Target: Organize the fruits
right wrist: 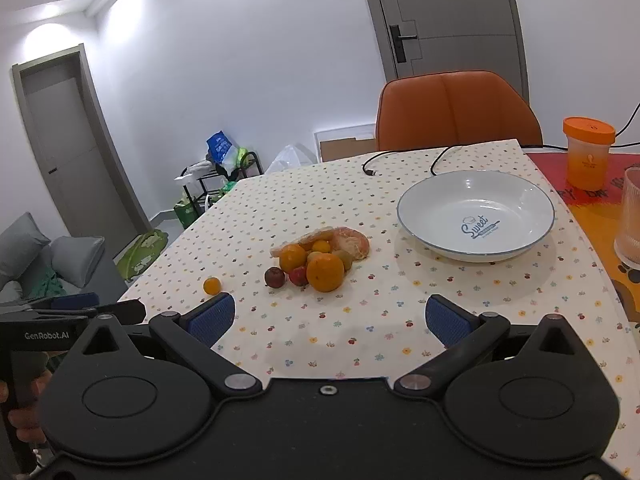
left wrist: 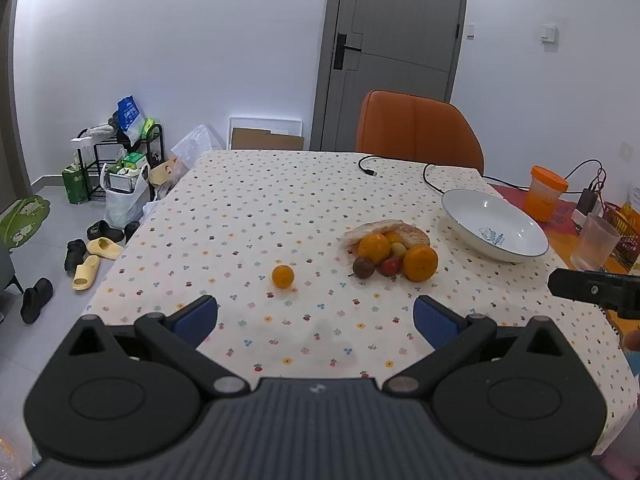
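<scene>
Left wrist: left gripper (left wrist: 316, 316) wide open, blue pads (left wrist: 198, 316) far apart, nothing between them, hovering above the near part of the table (left wrist: 240, 200) with the flowered cloth. Small orange (left wrist: 283, 276) sits alone on the cloth ahead, between the fingers' line of sight, apart from the rest. Fruit pile (left wrist: 390, 254) to its right: two bigger oranges, a dark round fruit (left wrist: 363, 267), a small red one, all touching, partly on a clear plastic bag (left wrist: 384, 230). White bowl (left wrist: 494, 230) farther right, holds no fruit. Right gripper's black fingertip pokes in at the right edge. Orange-lidded cup (left wrist: 546, 194) and a ribbed glass (left wrist: 594, 246) beyond the bowl; orange chair (left wrist: 418, 128) behind the table.

Right wrist: right gripper (right wrist: 330, 320) also fully open and holding nothing, pads spread over the cloth. Fruit pile (right wrist: 316, 260) straight ahead, small orange (right wrist: 212, 285) off to its left, dark fruit (right wrist: 275, 277) at the pile's left edge. White bowl (right wrist: 476, 216) ahead-right with "Sweet" printed inside, well apart from the pile. Left gripper (right wrist: 76, 302) visible at the left edge, seen side-on, a hand (right wrist: 20, 412) on its handle. Black cable (right wrist: 400, 160) lies on the far side of the table.
</scene>
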Available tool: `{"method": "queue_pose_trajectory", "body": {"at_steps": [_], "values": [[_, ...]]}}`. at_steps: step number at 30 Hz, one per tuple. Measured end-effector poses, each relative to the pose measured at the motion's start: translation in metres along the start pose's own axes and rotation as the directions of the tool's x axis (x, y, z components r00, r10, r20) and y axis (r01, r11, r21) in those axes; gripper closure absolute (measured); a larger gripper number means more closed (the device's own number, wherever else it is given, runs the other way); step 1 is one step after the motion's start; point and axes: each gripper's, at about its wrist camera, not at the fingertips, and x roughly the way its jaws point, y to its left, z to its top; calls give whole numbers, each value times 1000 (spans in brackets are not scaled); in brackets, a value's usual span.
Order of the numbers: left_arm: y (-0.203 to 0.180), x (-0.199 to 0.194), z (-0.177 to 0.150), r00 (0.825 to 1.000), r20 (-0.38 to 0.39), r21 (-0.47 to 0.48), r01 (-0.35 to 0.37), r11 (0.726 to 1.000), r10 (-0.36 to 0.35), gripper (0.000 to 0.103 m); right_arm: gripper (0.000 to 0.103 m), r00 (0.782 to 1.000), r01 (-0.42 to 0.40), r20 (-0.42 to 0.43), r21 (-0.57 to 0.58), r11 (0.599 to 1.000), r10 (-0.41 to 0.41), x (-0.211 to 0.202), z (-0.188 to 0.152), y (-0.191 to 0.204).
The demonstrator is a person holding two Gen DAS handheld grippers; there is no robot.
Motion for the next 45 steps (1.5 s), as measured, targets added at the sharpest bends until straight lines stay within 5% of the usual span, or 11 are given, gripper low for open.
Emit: {"method": "queue_pose_trajectory", "body": {"at_steps": [45], "values": [[12, 1, 0, 1000, 8, -38, -10, 999, 10, 0, 0, 1000, -7, -11, -26, 1000, 6, 1, 3, 5]]}}
